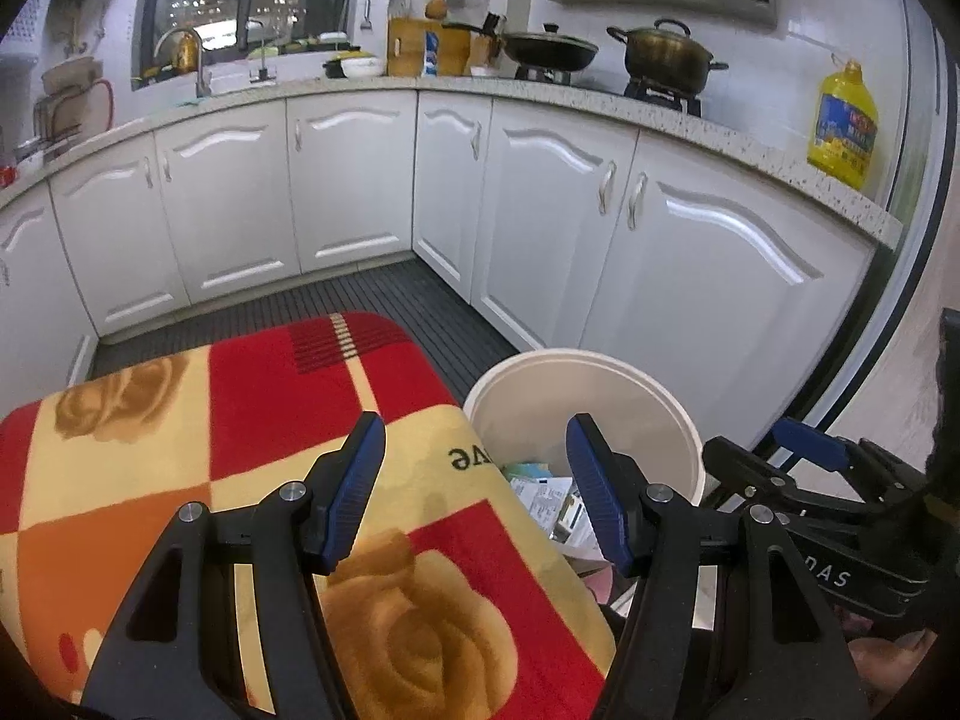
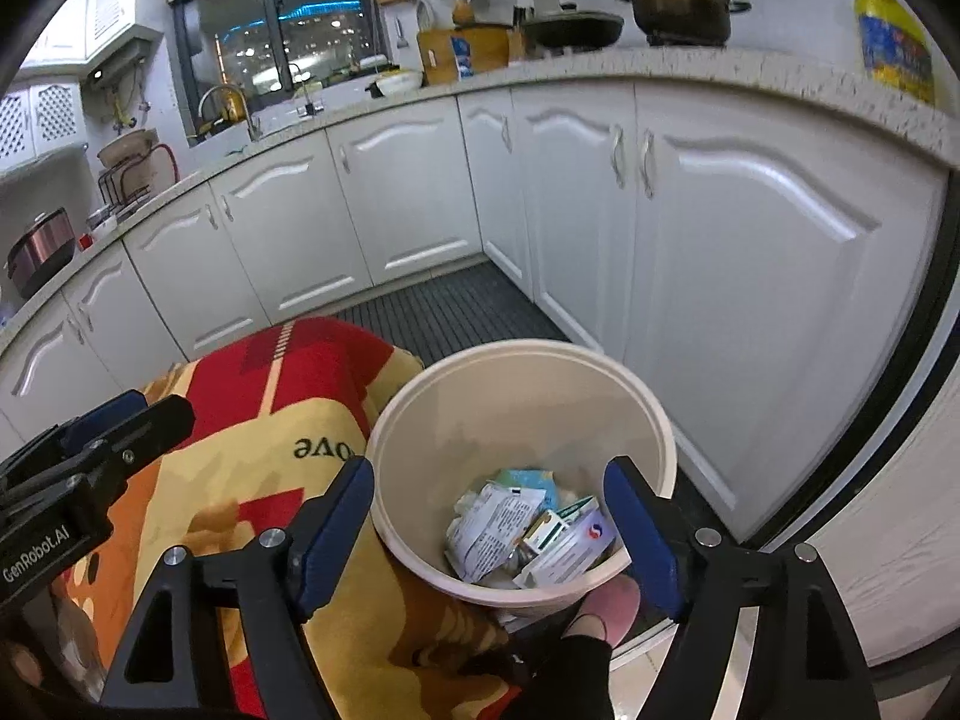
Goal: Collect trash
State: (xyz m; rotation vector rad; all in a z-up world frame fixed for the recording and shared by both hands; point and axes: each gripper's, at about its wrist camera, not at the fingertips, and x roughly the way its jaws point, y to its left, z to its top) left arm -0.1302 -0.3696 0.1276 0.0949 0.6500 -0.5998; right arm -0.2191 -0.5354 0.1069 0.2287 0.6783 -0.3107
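With jaws open and empty on the left gripper (image 1: 474, 492) and right gripper (image 2: 489, 531), the trash (image 2: 528, 531) in the bin (image 2: 522, 360) looks light, crushable paper, best pinched at an edge.

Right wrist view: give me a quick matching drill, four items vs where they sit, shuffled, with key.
Items:
1. trash bin
2. paper packets
3. yellow oil bottle
4. lidded pot

Places:
A. on the stove burner
B. on the counter at the far right
C. on the floor beside the red and yellow blanket
D. at the bottom of the bin

Pairs: 1-C, 2-D, 3-B, 4-A
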